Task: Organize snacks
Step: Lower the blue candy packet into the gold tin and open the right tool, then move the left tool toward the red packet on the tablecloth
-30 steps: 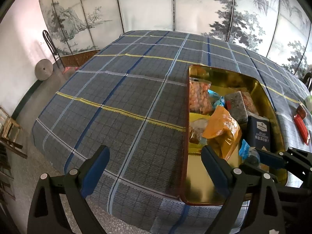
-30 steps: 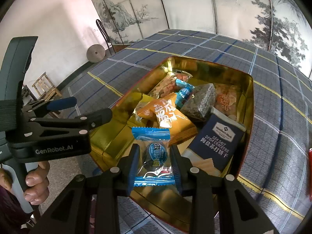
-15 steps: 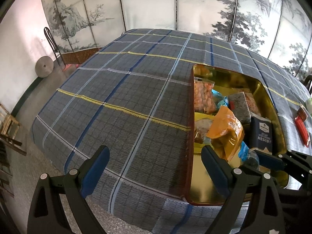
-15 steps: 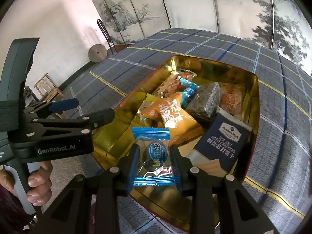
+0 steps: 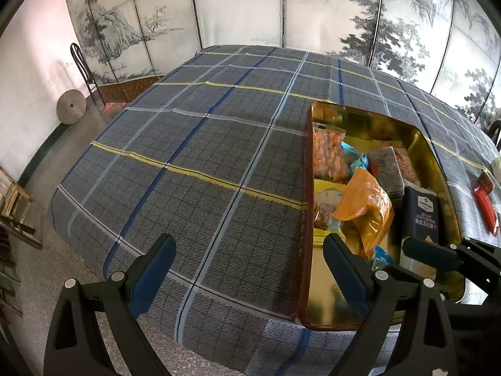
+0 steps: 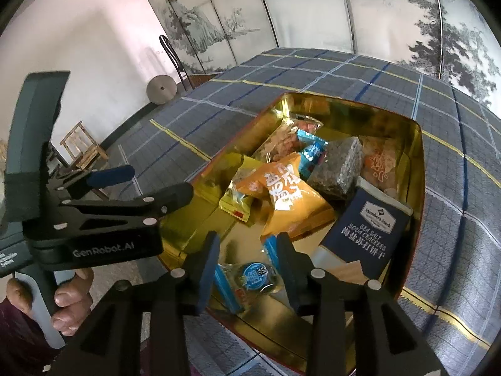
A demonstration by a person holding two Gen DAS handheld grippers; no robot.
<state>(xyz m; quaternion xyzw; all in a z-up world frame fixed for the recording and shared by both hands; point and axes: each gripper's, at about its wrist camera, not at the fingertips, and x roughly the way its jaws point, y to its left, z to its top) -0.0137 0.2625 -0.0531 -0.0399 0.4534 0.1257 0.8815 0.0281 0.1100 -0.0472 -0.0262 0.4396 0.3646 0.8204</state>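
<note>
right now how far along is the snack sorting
Mostly done: the gold tin already holds the orange packet, the navy cracker box and others. In hand: the right hand-held gripper, jaws parted around a blue-wrapped snack over the tin. Left: a red packet lies on the tablecloth. The left hand-held gripper is open.

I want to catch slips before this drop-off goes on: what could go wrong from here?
The blue candy packet looks blurred and tilted in the right gripper, so it may slip out uncontrolled. It hangs by the near rim of the gold tin and could land outside. The left gripper, open, is close; they could collide.
</note>
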